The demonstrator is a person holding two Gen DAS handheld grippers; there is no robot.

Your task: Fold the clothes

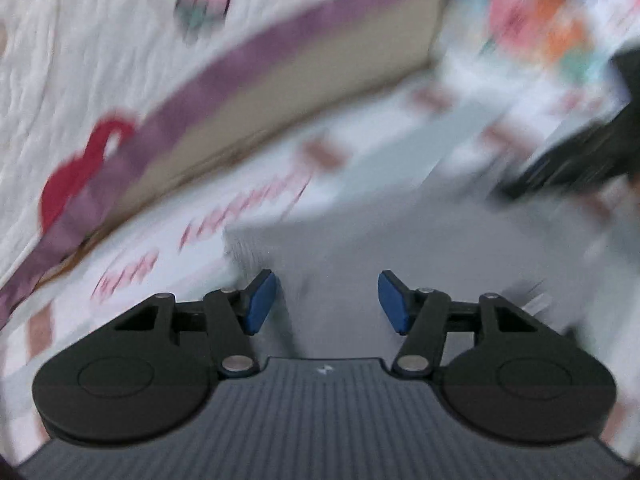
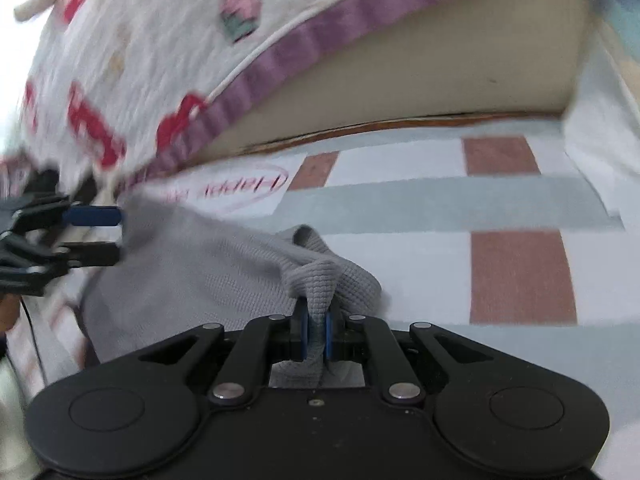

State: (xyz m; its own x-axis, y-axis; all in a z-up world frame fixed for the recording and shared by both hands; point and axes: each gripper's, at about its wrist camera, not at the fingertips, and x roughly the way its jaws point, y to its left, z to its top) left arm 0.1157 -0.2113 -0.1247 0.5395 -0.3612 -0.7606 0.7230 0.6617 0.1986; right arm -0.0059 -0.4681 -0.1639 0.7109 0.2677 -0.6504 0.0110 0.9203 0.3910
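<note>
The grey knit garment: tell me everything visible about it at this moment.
The grey knit garment is a soft, ribbed-looking fabric, crumpled rather than flat, lying on the checked bed cover. A bunched fold of one edge is pinched between the blue pads of the right tool, which is shut on it. The left tool, open, hovers above its far side without gripping. In the left wrist view it is a blurred grey patch.

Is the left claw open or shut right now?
Open. The left claw shows a clear gap between its blue pads, with only grey garment behind, nothing pinched.
</note>
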